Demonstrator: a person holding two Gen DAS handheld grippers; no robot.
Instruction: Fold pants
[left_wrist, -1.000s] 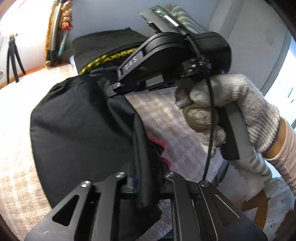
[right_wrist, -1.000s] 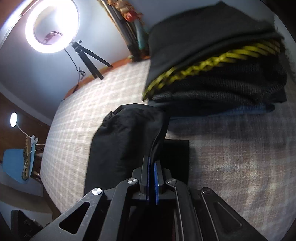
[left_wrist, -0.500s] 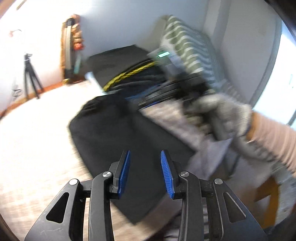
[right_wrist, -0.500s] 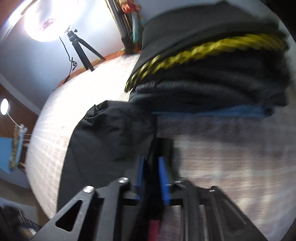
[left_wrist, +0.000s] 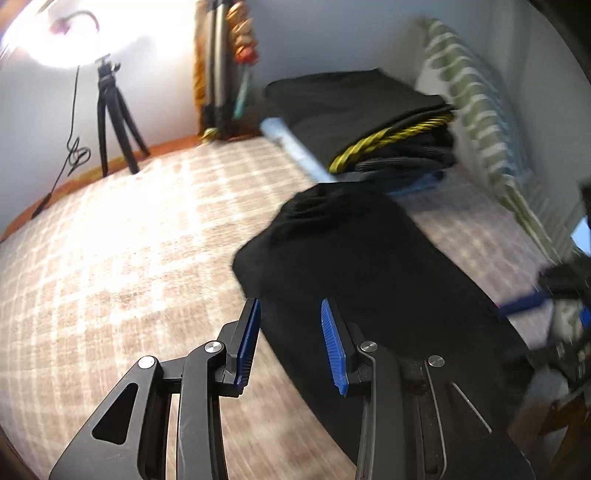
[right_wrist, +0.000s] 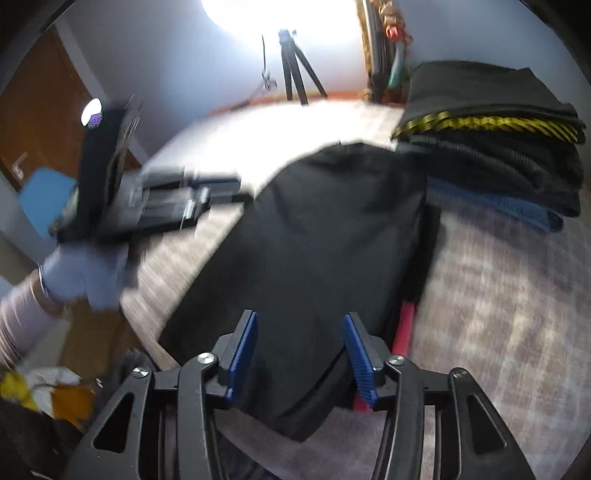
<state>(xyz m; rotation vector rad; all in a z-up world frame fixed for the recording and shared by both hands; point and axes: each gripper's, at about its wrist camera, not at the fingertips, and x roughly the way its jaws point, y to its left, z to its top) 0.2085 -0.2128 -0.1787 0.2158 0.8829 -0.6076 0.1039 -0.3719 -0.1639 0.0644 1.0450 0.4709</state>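
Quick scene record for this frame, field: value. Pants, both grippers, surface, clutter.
pants: black pants lying folded lengthwise on the bed, not held
left gripper: open, blue-padded fingers apart, above the pants' near edge
right gripper: open, empty, above the pants' near end
surface: checked bedspread
stack: folded dark clothes with a yellow-trimmed layer, just beyond the pants' far end
background: ring light on tripod, striped pillow
image quality: motion blur in both views
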